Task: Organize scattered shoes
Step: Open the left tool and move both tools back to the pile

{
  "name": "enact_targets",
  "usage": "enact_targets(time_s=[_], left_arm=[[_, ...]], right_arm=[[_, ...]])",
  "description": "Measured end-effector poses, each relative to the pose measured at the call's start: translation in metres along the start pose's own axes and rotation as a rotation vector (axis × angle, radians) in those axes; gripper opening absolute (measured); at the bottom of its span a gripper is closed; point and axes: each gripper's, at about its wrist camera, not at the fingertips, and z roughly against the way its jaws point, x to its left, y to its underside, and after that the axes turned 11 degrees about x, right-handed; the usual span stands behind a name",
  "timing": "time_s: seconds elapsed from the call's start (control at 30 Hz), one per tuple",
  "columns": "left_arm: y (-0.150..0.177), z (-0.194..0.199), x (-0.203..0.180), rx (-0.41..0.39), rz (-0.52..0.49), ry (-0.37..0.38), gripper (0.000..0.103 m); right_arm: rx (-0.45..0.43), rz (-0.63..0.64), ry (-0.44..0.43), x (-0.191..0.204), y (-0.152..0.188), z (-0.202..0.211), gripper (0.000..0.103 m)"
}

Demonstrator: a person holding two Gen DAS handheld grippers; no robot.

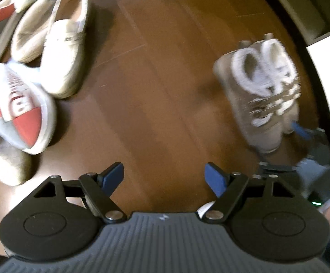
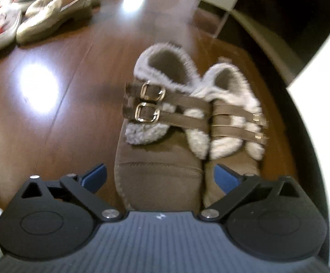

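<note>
Left of the left gripper [image 1: 165, 177], whose fingers stand wide apart and empty, a heap of shoes [image 1: 35, 68] is blurred and cut off. Bare floor [image 1: 155, 79] lies ahead. The right gripper [image 2: 160, 178] gapes, its fingers straddling but not pressing one toe of the fur-lined pair [image 2: 183, 122]; a white edge [image 2: 319, 113] crowds its right.

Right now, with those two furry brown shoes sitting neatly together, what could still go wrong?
1. The right claw is open around the toe of the nearer brown fleece-lined shoe; lifting away carelessly might nudge the pair crooked.
2. The pile of beige flats and red-and-white sneakers overlaps, so the open left claw may drag a neighbouring shoe along.
</note>
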Motion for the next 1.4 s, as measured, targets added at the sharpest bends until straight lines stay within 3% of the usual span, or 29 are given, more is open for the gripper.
enact_targets(time_s=[0.1,0.2,0.3,0.4,0.57,0.7,0.87,1.07,1.2,1.27,1.33,1.4], left_arm=[[0.019,0.017,0.03,0.013,-0.015,-0.104,0.079],[0.059,0.038,0.061,0.006,-0.032,-0.204,0.08],[0.102,0.064,0.096,-0.019,0.007,-0.254,0.08],[0.138,0.09,0.122,-0.082,0.055,-0.243,0.081],[0.19,0.13,0.149,-0.234,0.158,-0.216,0.081],[0.195,0.152,0.162,-0.308,0.227,-0.205,0.082],[0.192,0.169,0.166,-0.341,0.302,-0.216,0.082],[0.204,0.189,0.167,-0.352,0.347,-0.205,0.082],[0.201,0.187,0.176,-0.328,0.328,-0.214,0.083],[0.193,0.18,0.185,-0.303,0.312,-0.255,0.083],[0.179,0.173,0.194,-0.251,0.306,-0.305,0.083],[0.165,0.174,0.202,-0.254,0.252,-0.336,0.083]], right_arm=[[0.015,-0.185,-0.088,-0.011,0.014,0.032,0.102],[0.045,-0.347,-0.133,-0.02,0.034,0.058,0.102],[0.067,-0.467,-0.152,-0.027,0.046,0.08,0.102],[0.052,-0.537,-0.174,-0.035,0.043,0.098,0.102],[-0.067,-0.526,-0.215,-0.033,0.003,0.138,0.102],[-0.222,-0.433,-0.262,-0.012,-0.065,0.191,0.102],[-0.374,-0.357,-0.379,0.031,-0.145,0.268,0.102],[-0.437,-0.245,-0.512,0.07,-0.191,0.332,0.102],[-0.397,-0.198,-0.63,0.086,-0.212,0.348,0.102],[-0.294,-0.197,-0.714,0.095,-0.23,0.33,0.102],[-0.218,-0.209,-0.747,0.101,-0.241,0.313,0.101],[-0.125,-0.226,-0.778,0.106,-0.254,0.291,0.097]])
